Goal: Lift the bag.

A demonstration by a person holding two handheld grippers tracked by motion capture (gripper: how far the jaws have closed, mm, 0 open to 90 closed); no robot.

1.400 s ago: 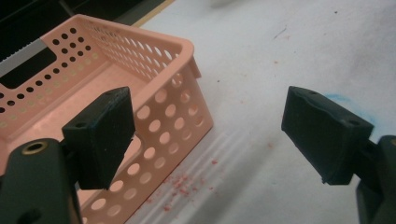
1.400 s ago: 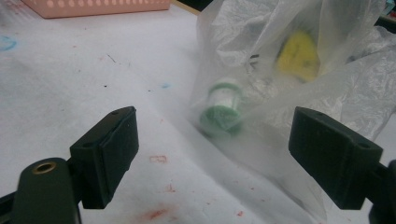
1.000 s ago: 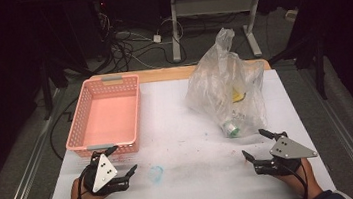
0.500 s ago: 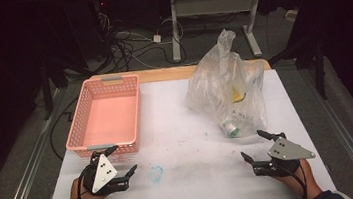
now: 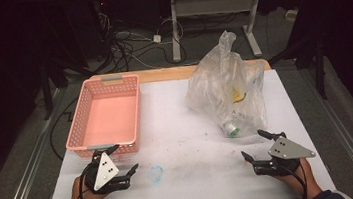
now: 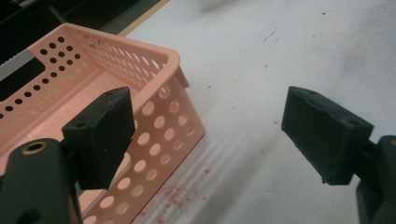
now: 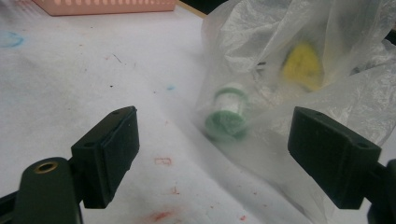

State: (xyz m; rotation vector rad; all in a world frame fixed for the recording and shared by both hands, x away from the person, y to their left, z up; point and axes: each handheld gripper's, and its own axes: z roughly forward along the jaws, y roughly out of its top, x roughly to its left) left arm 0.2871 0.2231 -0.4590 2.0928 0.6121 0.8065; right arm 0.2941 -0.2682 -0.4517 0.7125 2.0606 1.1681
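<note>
A pink perforated basket (image 5: 105, 115) stands at the table's left, empty inside. A crumpled clear plastic bag (image 5: 226, 89) sits at the right, with a green-capped bottle (image 5: 231, 128) and a yellow item (image 5: 237, 95) showing through it. My left gripper (image 5: 119, 160) is open near the front edge, just before the basket's near corner (image 6: 180, 79). My right gripper (image 5: 251, 145) is open too, a short way in front of the bag, with the bottle (image 7: 229, 116) straight ahead between its jaws. Nothing is held by either one.
The white table top (image 5: 182, 124) carries red specks and a blue ring mark (image 5: 156, 173) between the grippers. Its front edge runs just behind the hands. Cables and a metal stand (image 5: 214, 9) lie on the floor beyond the table's far wooden edge.
The right gripper has drifted slightly left and toward the bag. The left gripper, basket and bag stay where they were.
</note>
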